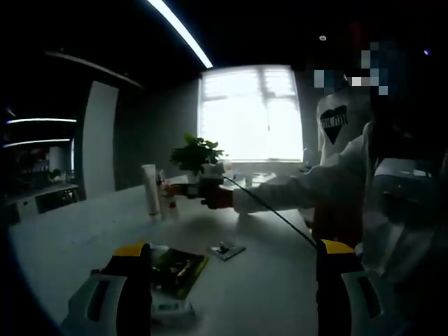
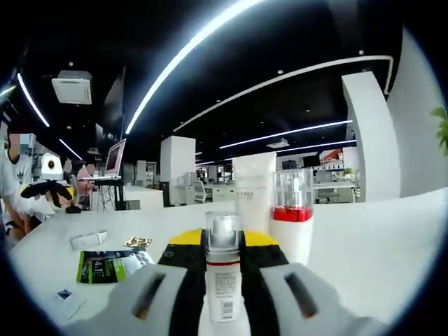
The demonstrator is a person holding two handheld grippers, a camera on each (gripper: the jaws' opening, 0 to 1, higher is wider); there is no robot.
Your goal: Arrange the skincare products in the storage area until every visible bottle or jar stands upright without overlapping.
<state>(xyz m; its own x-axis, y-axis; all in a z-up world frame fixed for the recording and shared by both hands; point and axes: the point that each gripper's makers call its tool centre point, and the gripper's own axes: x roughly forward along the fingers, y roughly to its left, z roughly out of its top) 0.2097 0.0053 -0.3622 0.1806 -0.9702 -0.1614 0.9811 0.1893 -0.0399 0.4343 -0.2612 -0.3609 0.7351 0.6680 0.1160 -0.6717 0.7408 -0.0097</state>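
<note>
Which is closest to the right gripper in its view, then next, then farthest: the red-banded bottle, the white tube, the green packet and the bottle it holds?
1. Held bottle, between the right gripper's jaws.
2. Red-banded bottle, just ahead, to the right.
3. White tube, close behind it.
4. Green packet, flat on the table, off left; too close to call against 2 and 3.

A bright window (image 1: 255, 112) glows at 12 o'clock behind a white desk (image 1: 91, 231); ceiling light strips (image 2: 189, 49) cross the dark office.

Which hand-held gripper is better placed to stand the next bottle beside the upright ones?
Right. The right hand-held gripper already grips a small bottle just before the upright white tube and red-banded bottle. The left hand-held gripper is open and farther back.
</note>
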